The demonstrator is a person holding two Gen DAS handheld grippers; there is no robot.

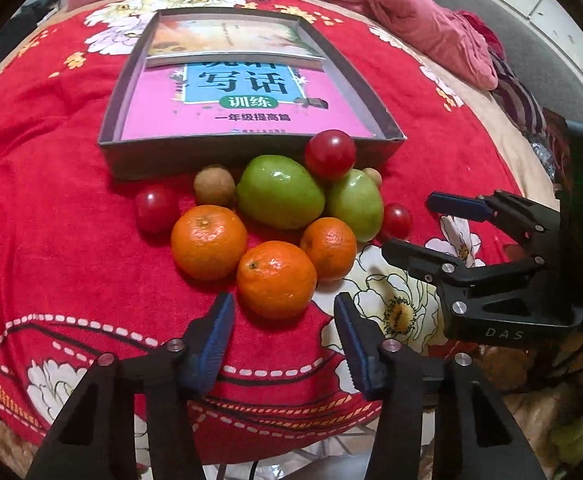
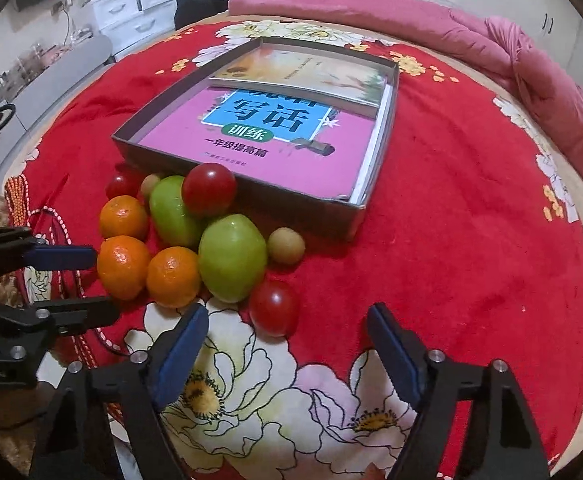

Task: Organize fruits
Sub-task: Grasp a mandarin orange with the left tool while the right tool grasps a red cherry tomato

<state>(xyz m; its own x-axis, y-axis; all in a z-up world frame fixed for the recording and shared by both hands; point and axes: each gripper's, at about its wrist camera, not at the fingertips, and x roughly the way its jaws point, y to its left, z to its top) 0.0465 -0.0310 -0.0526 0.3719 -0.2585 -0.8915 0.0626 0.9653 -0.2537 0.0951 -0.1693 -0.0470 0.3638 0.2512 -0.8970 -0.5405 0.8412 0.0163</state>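
Ahead of both downward-tilted grippers: left gripper [image 1: 283, 312] unclenched before three oranges [image 1: 276, 279]; right gripper [image 2: 287, 332] unclenched, grasping nothing, near four red fruits [image 2: 273, 307], two green [image 2: 232, 258].

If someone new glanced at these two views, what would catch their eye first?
Probably the bright fruit pile of oranges, green fruits and small red ones, heaped on the red flowered blanket right against the near wall of a shallow box. Inside that box lies a pink book. Both tongs, left and right, hover open beside the pile.
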